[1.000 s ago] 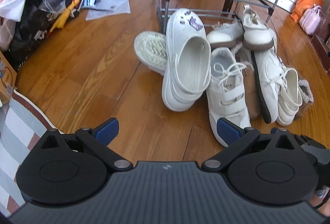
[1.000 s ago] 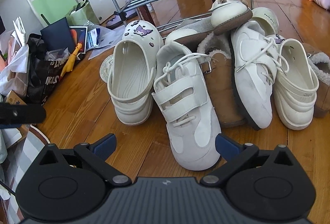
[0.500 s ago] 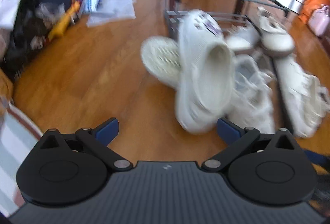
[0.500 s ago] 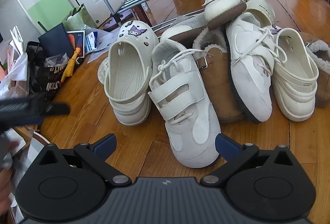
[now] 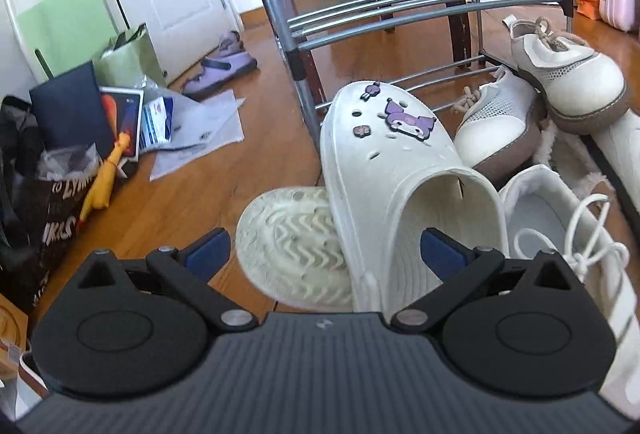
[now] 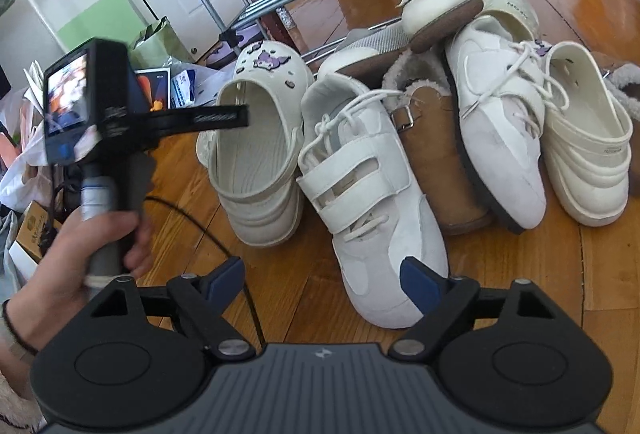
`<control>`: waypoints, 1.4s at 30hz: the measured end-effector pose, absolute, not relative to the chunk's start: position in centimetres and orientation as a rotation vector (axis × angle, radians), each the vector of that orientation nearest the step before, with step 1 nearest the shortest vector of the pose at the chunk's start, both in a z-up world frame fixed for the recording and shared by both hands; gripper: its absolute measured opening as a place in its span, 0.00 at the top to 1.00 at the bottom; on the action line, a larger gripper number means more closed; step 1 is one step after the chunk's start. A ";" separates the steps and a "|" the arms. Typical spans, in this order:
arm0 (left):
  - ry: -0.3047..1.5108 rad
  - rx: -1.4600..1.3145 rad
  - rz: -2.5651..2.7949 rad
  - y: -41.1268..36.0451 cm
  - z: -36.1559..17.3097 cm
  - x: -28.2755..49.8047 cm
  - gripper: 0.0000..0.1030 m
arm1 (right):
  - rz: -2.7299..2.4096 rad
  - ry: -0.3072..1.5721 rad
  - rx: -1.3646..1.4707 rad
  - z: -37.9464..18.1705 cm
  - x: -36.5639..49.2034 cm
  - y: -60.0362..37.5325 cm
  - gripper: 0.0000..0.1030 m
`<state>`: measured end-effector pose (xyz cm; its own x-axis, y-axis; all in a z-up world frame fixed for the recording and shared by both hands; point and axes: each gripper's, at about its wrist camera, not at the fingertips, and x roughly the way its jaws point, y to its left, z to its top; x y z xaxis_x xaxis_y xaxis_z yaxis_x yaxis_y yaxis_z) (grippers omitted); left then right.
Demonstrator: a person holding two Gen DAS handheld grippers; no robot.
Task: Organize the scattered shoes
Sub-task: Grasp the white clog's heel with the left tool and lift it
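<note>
My left gripper (image 5: 326, 248) is wide open, nothing held; its blue pads (image 5: 208, 254) straddle the white clog (image 5: 400, 186) with purple charms, the right pad inside the clog's opening, the left pad out over the floor beside an upturned cream sole (image 5: 292, 246) that the clog lies partly on. From the right wrist view, my left hand (image 6: 76, 258) grips that tool's handle, its finger reaching over the clog's mouth; contact with the clog cannot be confirmed. My right gripper (image 6: 322, 278) is also fully open and empty, hovering just short of the toe of the white strap sneaker (image 6: 372, 202). Shoes lie in a heap on the wooden floor (image 6: 560, 274) in front of the metal shoe rack (image 5: 400, 6): tan fleece-lined boot (image 6: 432, 154) beside the sneaker, white lace-up shoe (image 6: 504, 130) overlapping it, second white clog (image 6: 588, 142) at far right, two cream brown-soled shoes (image 6: 436, 2) stacked against the rack's lowest bars. Rack shelves hold no shoes.
</note>
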<state>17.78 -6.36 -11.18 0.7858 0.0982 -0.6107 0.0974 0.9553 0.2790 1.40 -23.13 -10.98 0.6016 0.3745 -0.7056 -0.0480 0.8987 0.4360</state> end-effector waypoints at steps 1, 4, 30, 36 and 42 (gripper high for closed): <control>0.678 0.312 -0.005 -6.7 -11.2 18.2 0.00 | 0.255 0.899 0.405 -11.1 1.4 -23.2 0.16; 0.702 0.333 -0.022 -7.7 -11.4 19.4 0.00 | 0.256 0.897 0.409 -11.2 1.3 -23.3 0.16; 0.742 0.260 0.038 -3.8 -12.9 14.7 0.87 | 0.272 0.903 0.337 -11.5 0.9 -22.9 0.12; 0.757 0.133 0.027 -2.0 -11.6 13.3 0.88 | 0.276 0.906 0.340 -11.7 0.9 -22.8 0.12; 0.728 0.108 0.079 1.3 -12.1 9.8 0.86 | 0.280 0.913 0.332 -11.8 1.0 -22.6 0.12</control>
<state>9.77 1.31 -12.06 0.7441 0.1097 -0.6590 -0.0350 0.9915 0.1256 1.01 -22.59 -11.84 0.5813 0.3738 -0.7227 -0.0955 0.9134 0.3956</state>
